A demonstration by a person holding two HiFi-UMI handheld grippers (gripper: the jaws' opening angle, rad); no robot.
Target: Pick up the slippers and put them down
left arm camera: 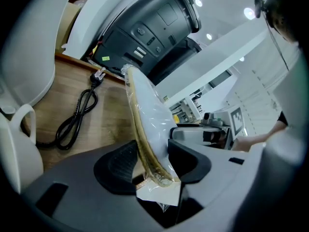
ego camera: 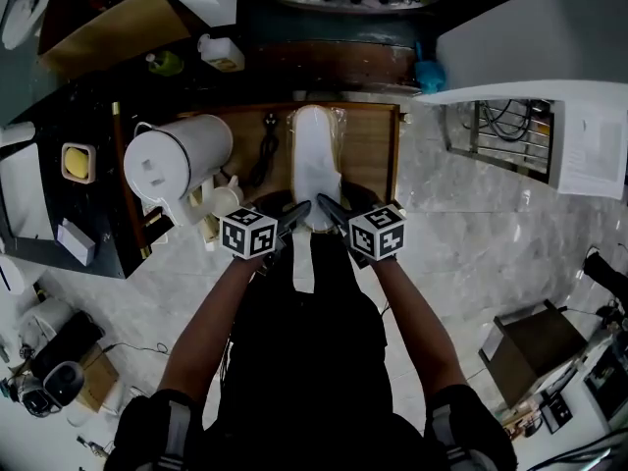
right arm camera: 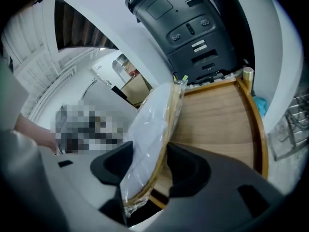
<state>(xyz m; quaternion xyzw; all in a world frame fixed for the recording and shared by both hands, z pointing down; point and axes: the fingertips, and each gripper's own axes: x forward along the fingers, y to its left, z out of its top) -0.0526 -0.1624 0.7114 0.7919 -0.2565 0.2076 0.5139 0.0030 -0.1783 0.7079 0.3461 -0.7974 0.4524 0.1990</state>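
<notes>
With both forearms stretched out side by side and angled downward, the left gripper and right gripper each clamp their jaws on one edge of the plastic-wrapped white slippers at the near end, and the pack runs away over the wooden tray beside a black power cord. Labels on the black appliance beyond are too blurred to read. The pack's near tip is hidden behind the grippers in the head view, and I can't tell whether it touches the wood.

Clear-wrapped slippers on edge, clamped by the right gripper, over wooden desk; black appliance at far end
</notes>
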